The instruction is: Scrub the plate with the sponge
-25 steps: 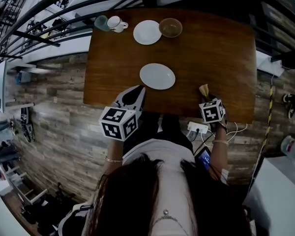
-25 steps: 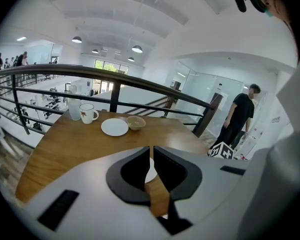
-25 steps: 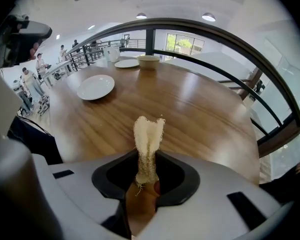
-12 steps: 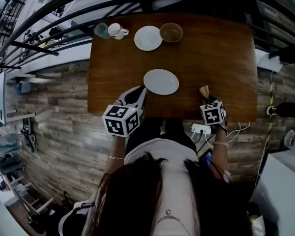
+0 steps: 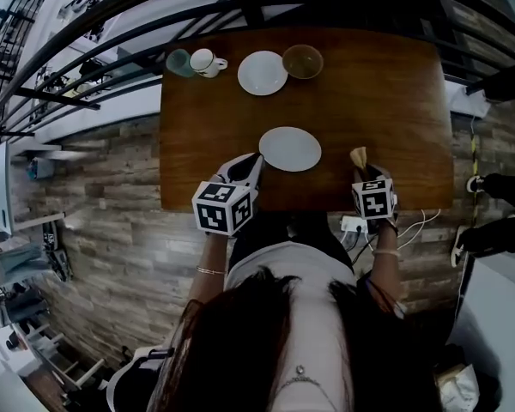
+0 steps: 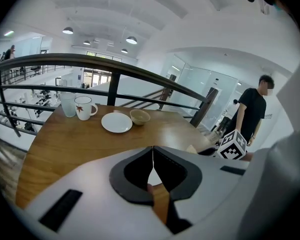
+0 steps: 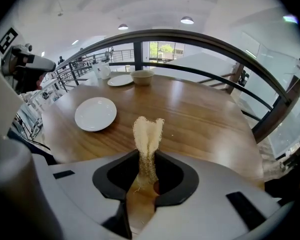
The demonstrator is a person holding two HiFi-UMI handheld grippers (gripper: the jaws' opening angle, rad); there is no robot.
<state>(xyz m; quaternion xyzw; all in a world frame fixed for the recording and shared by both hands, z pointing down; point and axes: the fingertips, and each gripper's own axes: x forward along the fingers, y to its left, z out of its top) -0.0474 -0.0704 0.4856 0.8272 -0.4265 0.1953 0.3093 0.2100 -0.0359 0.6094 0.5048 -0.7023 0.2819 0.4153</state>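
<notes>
Fingers [image 7: 192, 186] of my right gripper [image 7: 148, 155] pinch the sponge [image 7: 148, 129], near the plate [image 7: 95, 113] but off it; left gripper [image 6: 152, 153] closed, empty. Unbraced, that plate could skid across the table [image 7: 205, 114] once I scrub.

Plate [image 5: 290, 148] left of sponge [image 5: 358, 156]

furniture: wooden table [image 5: 386, 93] | floor: grey planks [image 5: 94, 217] | dark railing [image 6: 90, 59] | ceiling lamps [image 6: 131, 40] lit

White plate [image 5: 290, 148] lies flat; folded tan sponge [image 7: 148, 134] stands upright to its right.
</notes>
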